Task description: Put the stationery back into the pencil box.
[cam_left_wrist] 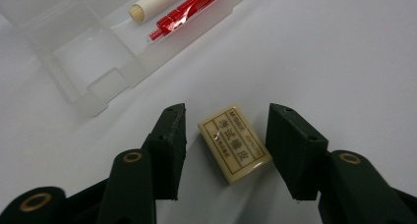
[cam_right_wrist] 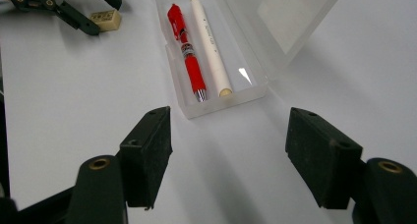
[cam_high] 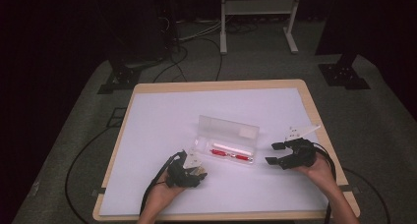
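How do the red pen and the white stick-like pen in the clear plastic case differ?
The red pen is glossy red with a silver tip and a printed band; the white stick-like pen is plain matte cream. The red pen looks thicker with a shaped grip; the white pen is an even, slimmer cylinder with a flat end. The white pen reaches further along the clear plastic case. Both lie flat, side by side, parallel.

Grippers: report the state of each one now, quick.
Left gripper: open, fingers either side of the eraser on the table, not touching it.
Right gripper: open, holding nothing, aimed at the pencil case.
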A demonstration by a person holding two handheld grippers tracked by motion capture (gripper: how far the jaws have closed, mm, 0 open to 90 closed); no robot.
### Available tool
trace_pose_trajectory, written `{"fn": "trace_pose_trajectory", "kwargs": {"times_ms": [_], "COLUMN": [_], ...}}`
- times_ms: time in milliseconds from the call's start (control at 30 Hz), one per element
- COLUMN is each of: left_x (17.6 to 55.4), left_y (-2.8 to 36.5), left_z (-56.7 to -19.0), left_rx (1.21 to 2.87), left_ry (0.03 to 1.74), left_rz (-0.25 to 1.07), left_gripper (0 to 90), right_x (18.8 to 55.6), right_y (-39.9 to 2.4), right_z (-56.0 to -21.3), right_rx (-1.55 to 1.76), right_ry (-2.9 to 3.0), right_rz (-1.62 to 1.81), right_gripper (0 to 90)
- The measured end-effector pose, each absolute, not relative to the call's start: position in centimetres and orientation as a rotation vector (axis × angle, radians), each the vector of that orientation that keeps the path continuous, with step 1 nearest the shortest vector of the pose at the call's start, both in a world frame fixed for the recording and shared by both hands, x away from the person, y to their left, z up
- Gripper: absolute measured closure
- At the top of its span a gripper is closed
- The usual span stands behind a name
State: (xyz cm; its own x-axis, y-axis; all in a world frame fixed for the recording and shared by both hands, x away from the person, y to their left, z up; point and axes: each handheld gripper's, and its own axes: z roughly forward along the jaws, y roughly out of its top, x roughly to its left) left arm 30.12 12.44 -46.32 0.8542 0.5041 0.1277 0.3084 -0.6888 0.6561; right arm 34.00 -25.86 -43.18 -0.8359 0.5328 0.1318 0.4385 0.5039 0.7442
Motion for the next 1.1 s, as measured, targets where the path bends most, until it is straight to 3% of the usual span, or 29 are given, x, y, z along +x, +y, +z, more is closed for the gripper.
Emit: {"fn": "trace_pose_trajectory", "kwargs": {"times_ms": [467, 1100], "left_x": [30.1, 30.6], "left_y": [12.4, 13.0], "left_z": [-46.3, -43.9], "left_rx": [2.373, 2.278], "left_ry": [0.586, 0.658], "left_rz": [0.372, 0.437], "left_gripper": [67.1, 68.4], "right_x": [34.0, 34.3], "right_y": [-26.2, -26.7], "right_z": [-43.1, -43.3], "right_rx": [0.860, 0.877], "right_ry": [2.612, 2.604], "right_rz": [1.261, 1.286], "right_gripper": [33.3, 32.5]}}
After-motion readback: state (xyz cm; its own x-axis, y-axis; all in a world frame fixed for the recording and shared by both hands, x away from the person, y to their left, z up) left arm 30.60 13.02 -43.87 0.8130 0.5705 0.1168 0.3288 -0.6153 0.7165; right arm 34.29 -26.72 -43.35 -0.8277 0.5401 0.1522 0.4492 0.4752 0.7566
